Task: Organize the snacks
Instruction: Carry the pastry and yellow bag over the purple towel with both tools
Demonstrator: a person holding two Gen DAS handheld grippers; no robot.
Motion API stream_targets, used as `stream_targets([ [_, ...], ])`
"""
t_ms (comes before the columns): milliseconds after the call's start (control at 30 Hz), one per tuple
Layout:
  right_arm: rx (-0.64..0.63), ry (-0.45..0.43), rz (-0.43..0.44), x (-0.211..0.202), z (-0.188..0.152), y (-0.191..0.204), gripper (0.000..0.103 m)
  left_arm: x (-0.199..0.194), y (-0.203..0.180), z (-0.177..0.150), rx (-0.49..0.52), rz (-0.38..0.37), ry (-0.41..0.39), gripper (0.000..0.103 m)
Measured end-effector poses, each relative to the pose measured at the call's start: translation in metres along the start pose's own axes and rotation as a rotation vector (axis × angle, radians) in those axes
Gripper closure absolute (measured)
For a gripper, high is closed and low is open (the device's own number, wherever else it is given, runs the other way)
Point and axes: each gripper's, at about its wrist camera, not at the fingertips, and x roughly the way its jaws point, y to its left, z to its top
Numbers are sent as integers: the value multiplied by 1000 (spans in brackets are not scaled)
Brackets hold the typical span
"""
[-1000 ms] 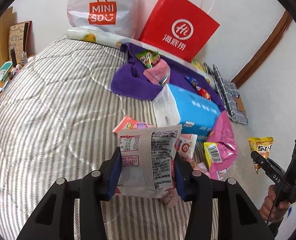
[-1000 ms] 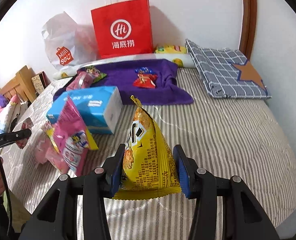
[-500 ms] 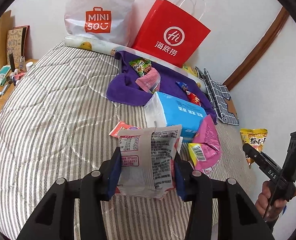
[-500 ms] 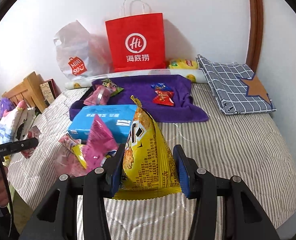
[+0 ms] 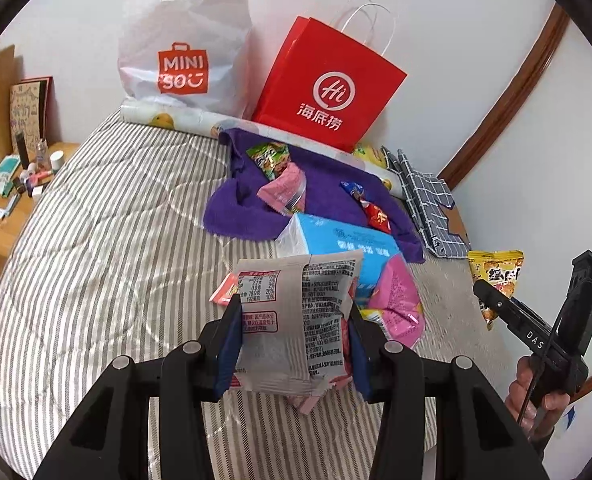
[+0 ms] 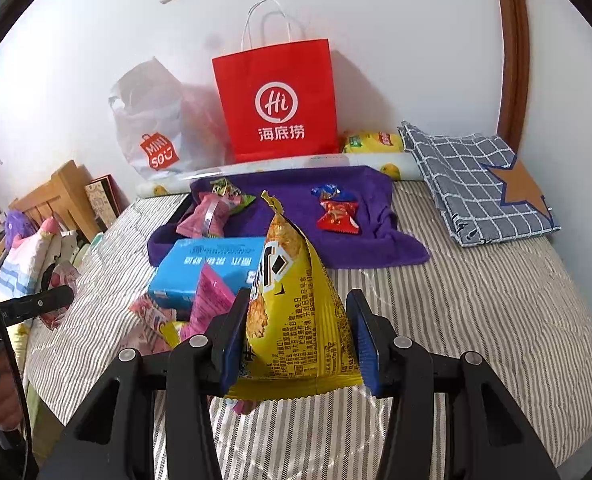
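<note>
My left gripper [image 5: 293, 344] is shut on a silver-white snack packet [image 5: 296, 320], held above the striped bed [image 5: 95, 240]. A yellow snack bag [image 6: 296, 312] is clamped in my right gripper [image 6: 300, 340], also lifted off the bed; that same bag [image 5: 496, 276] shows at the right edge of the left wrist view. Below lie a pink packet [image 5: 396, 304], a blue tissue box [image 6: 211, 268] and other small packets. A purple towel [image 6: 304, 220] further back carries a green packet [image 6: 231, 194], a pink packet [image 6: 203, 220] and red and blue candies [image 6: 336, 212].
A red paper bag [image 6: 279, 100] and a white plastic bag [image 5: 183, 44] stand against the wall. A checked grey cushion [image 6: 480, 180] lies at the right. A wooden bedside table [image 5: 11, 200] with small bottles sits left of the bed.
Both grippers have risen with their packets; the bed and the snack pile now look lower and farther away. Both grips are unchanged.
</note>
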Motion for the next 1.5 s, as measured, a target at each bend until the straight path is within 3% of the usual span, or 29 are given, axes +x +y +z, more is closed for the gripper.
stream_targets([
  [700, 28, -61, -19, -5, 48, -14, 56, 29, -36, 56, 65, -69, -39, 59],
  [1000, -6, -100, -46, 3, 76, -9, 56, 38, -43, 89, 120, -35, -94, 59],
  [1500, -19, -118, -20, 51, 135, -4, 56, 62, -47, 149, 172, 13, -145, 59],
])
